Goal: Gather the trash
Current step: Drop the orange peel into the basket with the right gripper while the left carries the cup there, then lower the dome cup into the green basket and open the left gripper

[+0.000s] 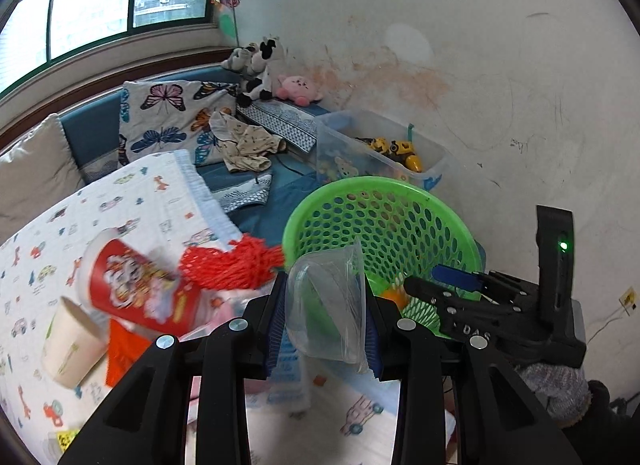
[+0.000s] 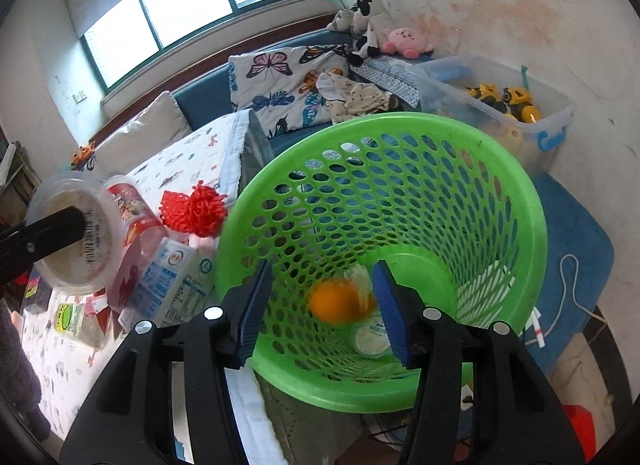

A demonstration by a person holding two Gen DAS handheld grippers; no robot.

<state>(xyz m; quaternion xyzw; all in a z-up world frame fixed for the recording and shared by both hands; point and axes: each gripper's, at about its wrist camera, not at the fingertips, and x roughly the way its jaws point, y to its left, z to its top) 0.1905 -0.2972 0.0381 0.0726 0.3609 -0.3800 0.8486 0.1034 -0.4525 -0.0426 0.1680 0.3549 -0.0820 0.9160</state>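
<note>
Between the left gripper [image 1: 326, 315] fingers, a clear plastic cup [image 1: 330, 305] sits clamped; right gripper [image 2: 322, 307] fingers spread, empty, above green basket [image 2: 516, 233].

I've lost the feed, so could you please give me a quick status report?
Left gripper shut on clear plastic cup. Right gripper open above green basket, orange peel inside. Cups and carton remain on bed. Path clear.

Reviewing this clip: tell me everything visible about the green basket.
The green basket is a round plastic bin with a smooth rolled rim and perforated walls that narrow toward the base. It stands beside the bed's edge, roughly upright as far as the views show. Inside lie a blurred orange object and a small round white lid. The open right tool hovers over its mouth, apparently not touching it.
</note>
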